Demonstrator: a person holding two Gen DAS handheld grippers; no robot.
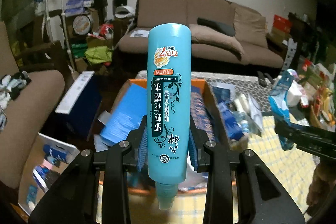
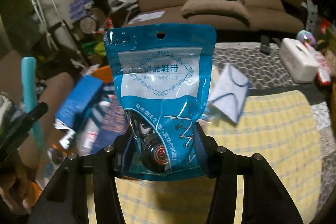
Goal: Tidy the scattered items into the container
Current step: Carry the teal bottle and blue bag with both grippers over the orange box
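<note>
1. Above the cluttered table, your left gripper [image 1: 168, 140] pinches a tall teal plastic spray bottle [image 1: 169, 98] between its blue pads, the bottle held upside down with its nozzle toward the camera and its flat base pointing out toward the brown sofa [image 1: 210, 20].
2. Beyond the bottle sits the orange cardboard box [image 1: 206, 87], the container, already holding a blue carton [image 1: 124, 117] and a dark patterned pack [image 1: 199, 110]; the bottle hangs in front of it, not inside.
3. In your right gripper [image 2: 166, 150], a glossy blue plastic zip pouch of shoelaces [image 2: 160, 85] stands upright, its hang-hole at the top. The fingers press on its lower end, where a dark coil of lace shows through the clear window.
4. In the right wrist view, the pouch is held over a yellow-and-white checked cloth [image 2: 273, 129] that covers the near part of the table.
5. Behind it on the table lie a pale blue folded cloth [image 2: 229, 91] and, farther right, a white tissue box [image 2: 298, 60].
6. In the left wrist view, the pouch shows at the right edge, clear of the table, well apart from the box.
</note>
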